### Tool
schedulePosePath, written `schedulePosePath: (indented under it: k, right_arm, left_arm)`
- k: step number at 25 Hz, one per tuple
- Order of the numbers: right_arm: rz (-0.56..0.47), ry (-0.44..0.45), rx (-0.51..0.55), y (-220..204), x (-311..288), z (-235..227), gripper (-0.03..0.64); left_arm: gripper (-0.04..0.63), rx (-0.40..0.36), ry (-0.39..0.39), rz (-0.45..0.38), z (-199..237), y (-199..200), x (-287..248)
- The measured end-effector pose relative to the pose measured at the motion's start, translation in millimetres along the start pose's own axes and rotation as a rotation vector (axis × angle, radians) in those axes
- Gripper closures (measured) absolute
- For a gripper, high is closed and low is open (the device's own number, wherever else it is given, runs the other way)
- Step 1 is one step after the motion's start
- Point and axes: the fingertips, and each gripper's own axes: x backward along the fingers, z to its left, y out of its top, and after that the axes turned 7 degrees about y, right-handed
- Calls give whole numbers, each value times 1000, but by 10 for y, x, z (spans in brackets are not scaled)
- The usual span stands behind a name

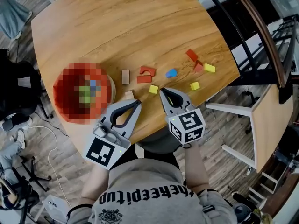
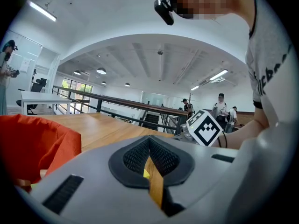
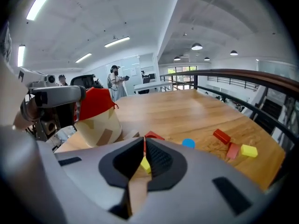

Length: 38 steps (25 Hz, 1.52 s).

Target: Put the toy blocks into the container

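Note:
Loose toy blocks lie on the wooden table: a yellow cube, a red arch, a red bar, a blue disc and two beige blocks. The red-lined container stands at the left with blocks inside. My right gripper is shut and empty, its tip just right of the yellow cube, which shows through the slit between the jaws. My left gripper is shut and empty near the front edge, beside the small beige block.
Further right lie a red block, a pinkish-red block and two yellow blocks. The table edge runs just under both grippers. A railing passes on the right. People stand in the background.

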Motion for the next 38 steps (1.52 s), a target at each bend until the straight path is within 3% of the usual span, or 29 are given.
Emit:
schedulePosePath:
  k: [20, 38]
  right_arm:
    - [185, 98, 55, -444, -386, -33, 471]
    - [306, 127, 166, -691, -649, -49, 445]
  left_arm:
    - [581, 35, 51, 38, 101, -137, -88]
    - [581, 54, 124, 43, 211, -185, -69]
